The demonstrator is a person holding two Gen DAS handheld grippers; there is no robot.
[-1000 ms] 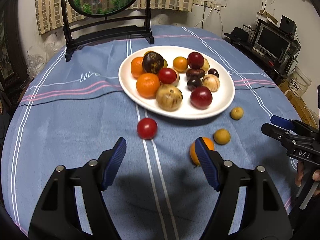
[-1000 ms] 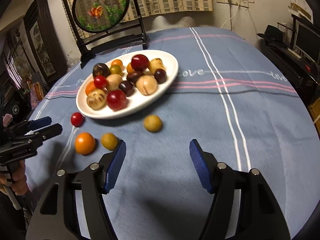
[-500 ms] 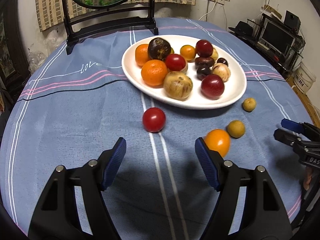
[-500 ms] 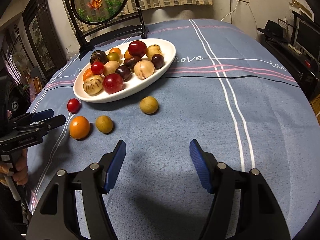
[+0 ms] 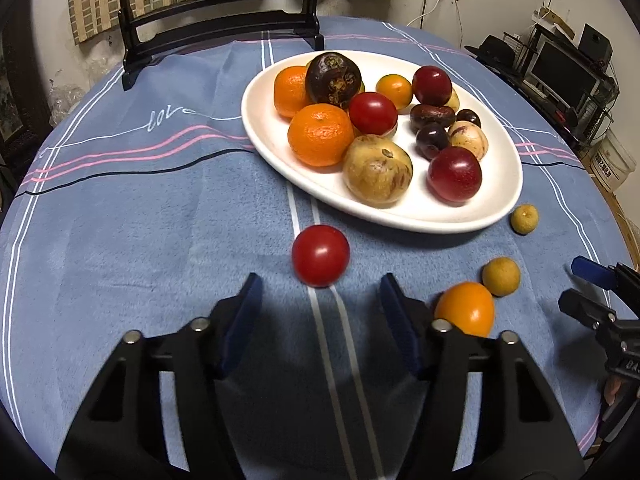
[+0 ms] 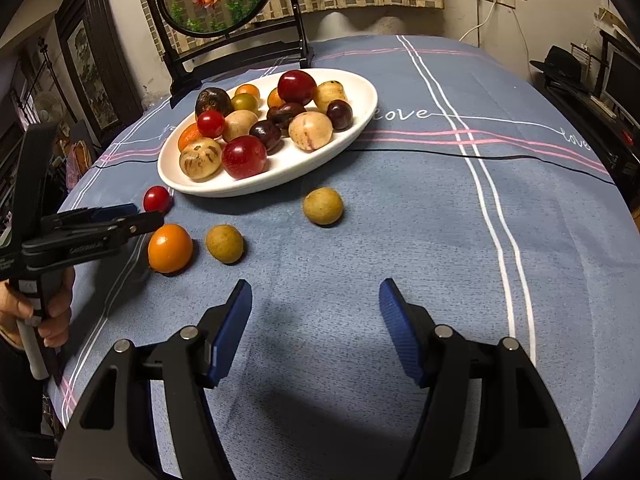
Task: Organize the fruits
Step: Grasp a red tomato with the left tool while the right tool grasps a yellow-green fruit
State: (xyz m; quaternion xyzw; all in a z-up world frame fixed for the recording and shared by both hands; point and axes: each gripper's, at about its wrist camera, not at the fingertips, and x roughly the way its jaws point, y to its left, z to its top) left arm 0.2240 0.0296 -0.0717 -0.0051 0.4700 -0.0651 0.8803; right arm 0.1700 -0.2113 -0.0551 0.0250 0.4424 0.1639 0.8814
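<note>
Left gripper (image 5: 320, 296) is closing, nothing between its pads; the red tomato (image 5: 320, 255) lies just ahead on the tablecloth (image 5: 140, 240), near the white plate (image 5: 496, 208). It should straddle the tomato before pinching gently. Right gripper (image 6: 316, 300) hangs open, empty.

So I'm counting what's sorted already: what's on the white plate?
On the white plate: two mandarins, a smaller orange fruit, red, dark purple and tan fruits. Some are partly hidden behind others, so no exact count.
</note>
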